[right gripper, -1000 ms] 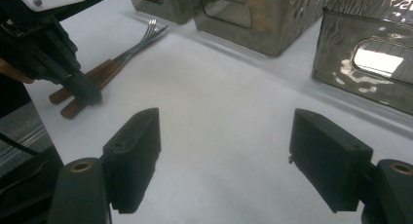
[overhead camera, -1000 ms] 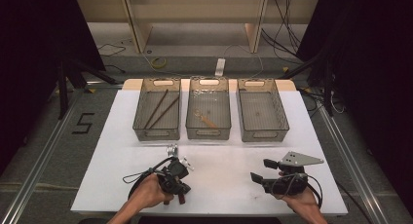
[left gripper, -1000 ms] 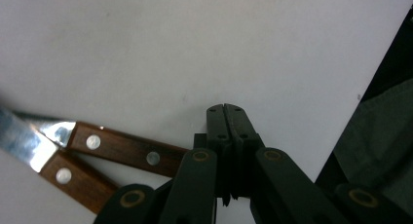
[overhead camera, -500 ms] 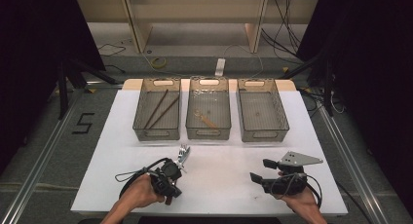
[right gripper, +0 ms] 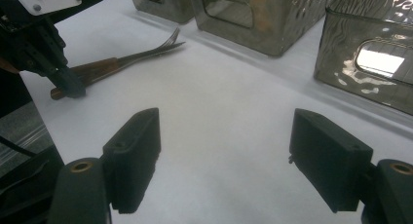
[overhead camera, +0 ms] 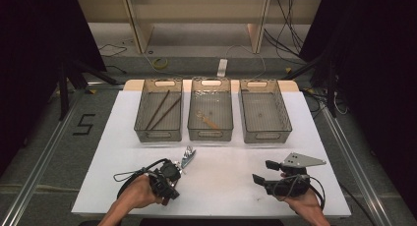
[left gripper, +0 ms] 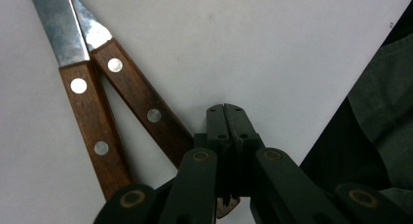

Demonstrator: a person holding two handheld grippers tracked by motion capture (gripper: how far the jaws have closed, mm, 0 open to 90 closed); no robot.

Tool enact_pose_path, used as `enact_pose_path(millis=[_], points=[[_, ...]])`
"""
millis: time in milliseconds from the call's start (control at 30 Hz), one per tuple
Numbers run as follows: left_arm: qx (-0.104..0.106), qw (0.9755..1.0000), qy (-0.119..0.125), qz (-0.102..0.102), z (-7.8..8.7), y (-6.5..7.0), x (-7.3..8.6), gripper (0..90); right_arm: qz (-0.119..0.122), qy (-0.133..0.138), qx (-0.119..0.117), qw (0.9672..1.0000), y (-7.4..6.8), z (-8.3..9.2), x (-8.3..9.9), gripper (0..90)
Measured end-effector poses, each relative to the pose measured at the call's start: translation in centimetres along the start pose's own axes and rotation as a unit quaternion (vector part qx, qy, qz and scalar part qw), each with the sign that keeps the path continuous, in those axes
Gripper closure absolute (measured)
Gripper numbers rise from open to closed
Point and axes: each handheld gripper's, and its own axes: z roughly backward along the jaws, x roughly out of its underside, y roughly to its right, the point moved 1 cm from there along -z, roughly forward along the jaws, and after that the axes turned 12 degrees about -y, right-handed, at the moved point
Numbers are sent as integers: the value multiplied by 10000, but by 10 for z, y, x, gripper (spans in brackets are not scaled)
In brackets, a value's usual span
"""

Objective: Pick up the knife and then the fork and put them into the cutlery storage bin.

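Jaws on my left gripper [overhead camera: 175, 171] are pressing together, with their tips resting on the near end of one wooden handle. I cannot tell if they are pinching it or just sitting on top of it.

Just right of that gripper, two pieces of cutlery [overhead camera: 187, 155] are lying on the white table [overhead camera: 231, 191], near and left of the middle. They are touching and crossing like a thin V, and their metal ends are pointing at the far baskets. One is a fork [right gripper: 124, 59]. The other I cannot name.

I am guessing they are light and stiff, so they will not bend. The metal looks shiny and slippery. The brown handles [left gripper: 97, 124] with round metal dots look better for gripping, so I am planning to pinch one handle near its middle. They are lying flat and close together, so taking one alone is looking tricky.

Far right, my right gripper [overhead camera: 266, 172] is sitting on the table with its jaws spread wide, holding nothing.

For writing, I am seeing a big number 5 [overhead camera: 83, 124] on the floor at the far left. I am seeing no brand or label on the cutlery or the three baskets.
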Motion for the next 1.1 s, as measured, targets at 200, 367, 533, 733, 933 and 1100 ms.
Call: enact_pose_path(millis=[200, 367, 533, 733, 933, 1100], points=[[-87, 9997, -115, 206, 4, -13, 9, 888, -3, 9, -12, 10000, 0, 1, 0, 279], [-83, 9996, -103, 240, 4, -16, 11, 888, -1, 13, -8, 10000, 0, 0, 0, 280], [-189, 9994, -139, 260, 5, -18, 11, 888, 2, 20, -5, 10000, 0, 1, 0, 279], [-200, 9992, -94, 339, 7, -22, 14, 888, 3, 14, -6, 10000, 0, 1, -1, 279], [-309, 9987, -17, 412, 10, -27, 16, 888, 18, 23, -13, 10000, 0, 1, -1, 279], [-380, 9979, 34, 517, 11, -31, 18, 888, 4, 7, -11, 10000, 0, 1, -1, 279]])
